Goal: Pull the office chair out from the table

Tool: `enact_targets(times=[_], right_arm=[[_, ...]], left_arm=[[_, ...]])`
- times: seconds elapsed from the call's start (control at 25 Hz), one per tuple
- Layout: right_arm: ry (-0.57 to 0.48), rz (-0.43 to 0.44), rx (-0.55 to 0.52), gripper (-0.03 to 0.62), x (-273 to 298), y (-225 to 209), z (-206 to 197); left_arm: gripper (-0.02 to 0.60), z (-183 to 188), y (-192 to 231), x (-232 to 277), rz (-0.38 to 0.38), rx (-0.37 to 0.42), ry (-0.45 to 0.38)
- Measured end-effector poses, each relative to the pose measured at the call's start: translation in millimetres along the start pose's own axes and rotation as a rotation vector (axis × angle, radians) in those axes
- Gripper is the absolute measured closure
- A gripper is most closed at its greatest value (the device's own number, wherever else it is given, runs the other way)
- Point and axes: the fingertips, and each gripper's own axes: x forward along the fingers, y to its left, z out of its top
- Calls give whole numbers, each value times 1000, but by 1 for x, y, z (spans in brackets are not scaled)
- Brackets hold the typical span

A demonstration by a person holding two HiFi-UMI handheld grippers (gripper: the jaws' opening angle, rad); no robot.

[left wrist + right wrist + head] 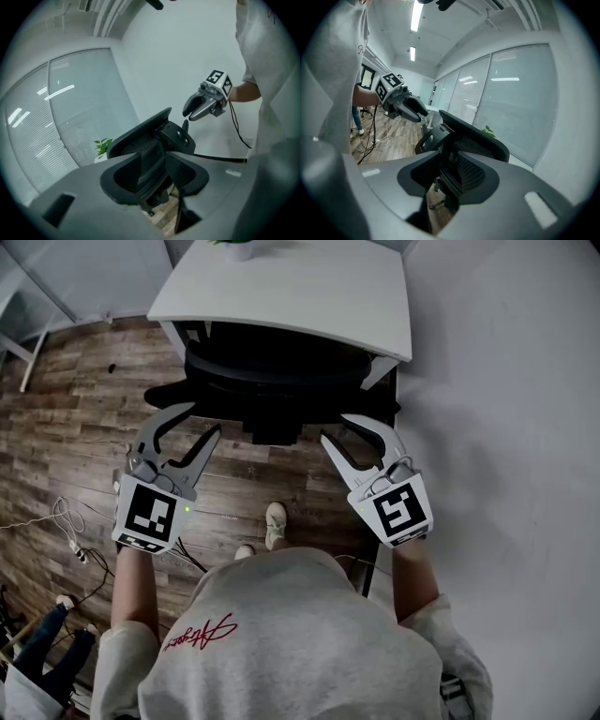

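Grey sweatshirt point(281, 634) fills the bottom of the head view, forearms out ahead of it. Left gripper point(202, 420): jaws spread, nothing between the pads. Right gripper point(336, 427): same, jaws apart and empty. Both point at the office chair point(272, 381), one on each side of its back, tips close to it, with no contact visible. Each gripper view shows the black mesh backrest through the gap in its own jaws, beyond the tips. Chair is tucked in: the seat is under the white table point(281, 287) and the backrest is at the table's near edge, facing the person. Potted plant point(239, 247) sits at the table's far edge. Wood floor point(75, 409) below, loose cables point(70, 531) to the left, one shoe point(275, 524) between the grippers.
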Motion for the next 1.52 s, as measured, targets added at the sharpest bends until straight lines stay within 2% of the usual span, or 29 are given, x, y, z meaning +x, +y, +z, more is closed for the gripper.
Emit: enact_targets(times=[0.12,0.28,0.44,0.68,0.8,0.92,1.04,1.2,1.36,1.52], right_arm=[[58,39,-73,451,7,-3,-11],[145,99,-173,392,15,0,-26],[201,119,-258,390,22,1,-35],[308,115,-415,384,33,0,-51],[326,122,-437,378,37,1,-55],[346,132,-449,376,41,2,-61],[410,126,-546,373,45,0,-74],[456,146,-597,372,50,2,-86],[478,160,-651,367,59,4,-89],[497,169,-670,367,66,5,-96]], left_arm=[[393,-9,-7,12,-54,89,54],[371,-20,-16,24,-105,165,108],[365,-33,-17,34,-113,252,179],[365,-49,-22,45,-132,327,246],[365,-56,-23,48,-141,357,281],[364,-65,-22,51,-139,424,323],[364,-74,-22,57,-153,489,360],[363,-83,-27,62,-192,492,393],[362,-86,-25,69,-195,553,424],[364,-86,-26,77,-206,568,432]])
